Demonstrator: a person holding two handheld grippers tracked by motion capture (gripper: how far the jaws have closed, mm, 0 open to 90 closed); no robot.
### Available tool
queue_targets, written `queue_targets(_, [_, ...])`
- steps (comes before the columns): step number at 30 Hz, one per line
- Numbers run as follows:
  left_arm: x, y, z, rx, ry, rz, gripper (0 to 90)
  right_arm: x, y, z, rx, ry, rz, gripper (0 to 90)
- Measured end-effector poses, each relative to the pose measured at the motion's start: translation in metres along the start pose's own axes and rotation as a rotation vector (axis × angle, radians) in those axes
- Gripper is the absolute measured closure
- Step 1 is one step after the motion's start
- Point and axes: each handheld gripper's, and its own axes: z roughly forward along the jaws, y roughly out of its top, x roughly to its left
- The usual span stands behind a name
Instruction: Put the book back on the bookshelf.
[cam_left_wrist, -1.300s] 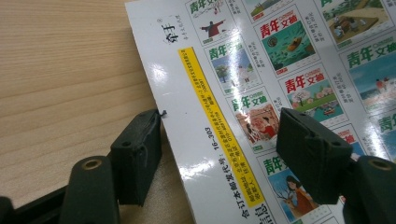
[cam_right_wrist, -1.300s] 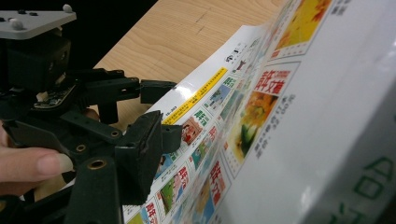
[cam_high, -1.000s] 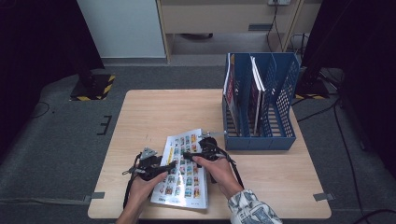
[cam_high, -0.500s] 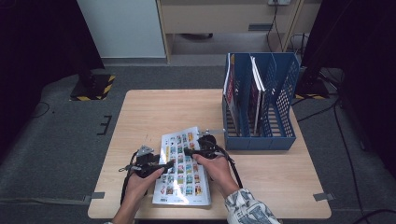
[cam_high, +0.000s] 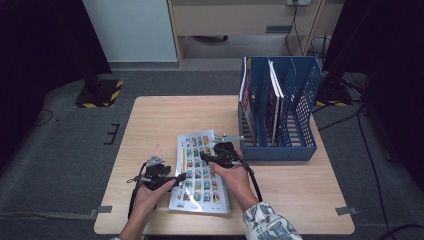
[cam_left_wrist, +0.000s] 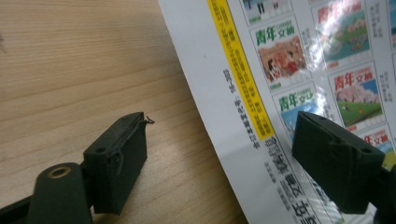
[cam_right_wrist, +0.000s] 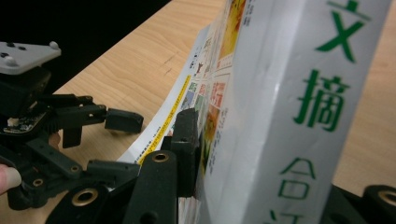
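Magazine lies near-centre on table. Right tool clamped on its far right edge, spine lifting. Left tool open, straddling the left edge. Not yet carried to blue file rack; filing remains.

Magazine flat at the table's near edge, file rack behind-right.
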Motion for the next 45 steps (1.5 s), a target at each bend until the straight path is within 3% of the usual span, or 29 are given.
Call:
queue_targets(18, [-0.006,0.000,0.007,-0.002,-0.123,0.029,12.7,0.014,0.016,-0.015,-0.116,-0.018,-0.149,71.0])
queue_targets(26, [-0.004,0.001,0.007,-0.003,-0.204,0.003,25.8,0.017,0.021,-0.018,-0.160,-0.001,-0.179,71.6])
queue_targets(32, [-0.001,0.004,0.006,-0.018,-0.213,0.005,35.8,0.021,0.023,-0.021,-0.201,0.011,-0.209,72.1])
queue_targets(33, [0.000,0.005,0.005,-0.022,-0.213,-0.008,41.3,0.021,0.023,-0.022,-0.205,0.013,-0.215,72.2])
queue_targets(34, [0.006,0.006,0.002,-0.044,-0.234,-0.053,45.8,0.021,0.023,-0.022,-0.213,0.015,-0.218,72.2])
queue_targets(36, [0.009,0.007,-0.001,-0.062,-0.247,-0.081,52.3,0.020,0.023,-0.024,-0.228,0.024,-0.218,72.4])
queue_targets(45, [0.005,0.011,-0.008,-0.067,-0.213,-0.064,64.8,0.017,0.023,-0.027,-0.233,0.049,-0.237,72.5])
